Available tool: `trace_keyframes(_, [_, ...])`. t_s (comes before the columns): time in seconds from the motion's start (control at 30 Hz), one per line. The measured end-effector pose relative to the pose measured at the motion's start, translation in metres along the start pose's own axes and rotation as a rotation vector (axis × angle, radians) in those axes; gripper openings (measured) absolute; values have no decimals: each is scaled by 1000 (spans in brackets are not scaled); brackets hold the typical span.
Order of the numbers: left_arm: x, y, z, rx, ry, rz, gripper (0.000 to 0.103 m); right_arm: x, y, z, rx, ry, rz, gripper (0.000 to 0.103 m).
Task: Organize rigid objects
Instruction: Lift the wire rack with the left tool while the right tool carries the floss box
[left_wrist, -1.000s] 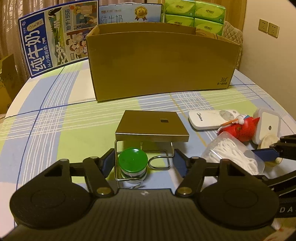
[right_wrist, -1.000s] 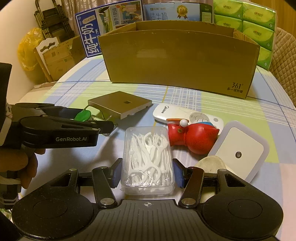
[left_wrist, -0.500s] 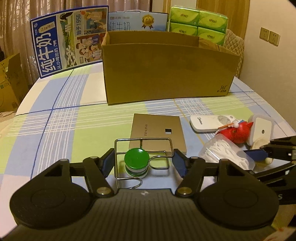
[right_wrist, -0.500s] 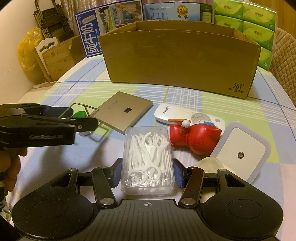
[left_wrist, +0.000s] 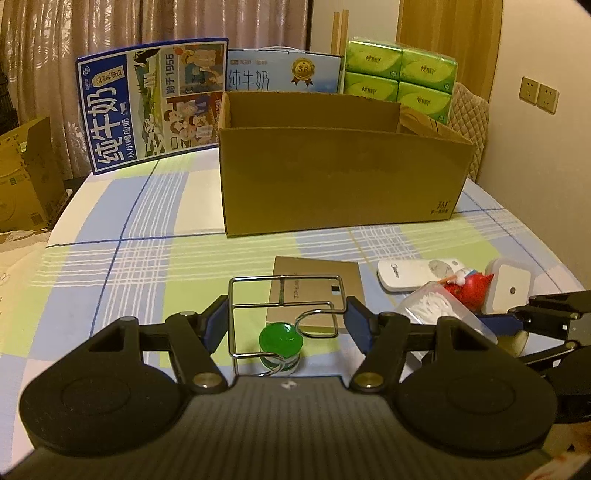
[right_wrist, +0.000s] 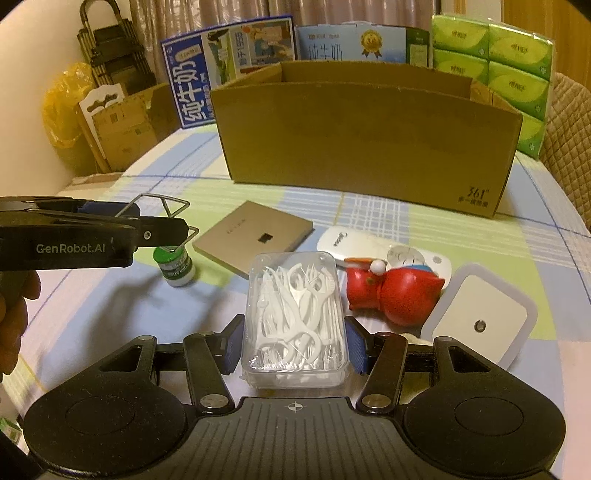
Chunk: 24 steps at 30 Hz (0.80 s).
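Left tongs (left_wrist: 286, 321) clamp wire rack (left_wrist: 284, 295); right tongs (right_wrist: 294, 343) clamp floss box (right_wrist: 295, 314); bottle (right_wrist: 174, 267) beneath rack.

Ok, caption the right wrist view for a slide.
Right gripper clamps a clear floss-pick box on the checked tablecloth; left gripper lifts a wire rack.

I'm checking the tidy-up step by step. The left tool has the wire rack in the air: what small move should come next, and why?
Probably carry the wire rack forward over the open cardboard box. The left tool grips it clear of the table, above the small green-capped bottle, and the box stands straight ahead with its top open. The right tool is closed on the box of floss picks, which rests on the table.
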<state>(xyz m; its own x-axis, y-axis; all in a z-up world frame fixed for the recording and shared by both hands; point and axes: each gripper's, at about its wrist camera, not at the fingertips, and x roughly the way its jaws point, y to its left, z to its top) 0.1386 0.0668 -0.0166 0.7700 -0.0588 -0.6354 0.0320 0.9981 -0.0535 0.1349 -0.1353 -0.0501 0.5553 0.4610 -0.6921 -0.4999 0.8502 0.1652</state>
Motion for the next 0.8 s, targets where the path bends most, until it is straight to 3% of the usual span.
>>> trace_keyframes(0.8, [-15,-7,30,31,-43,23,62,-31,-15,32,8,-144,-35,52])
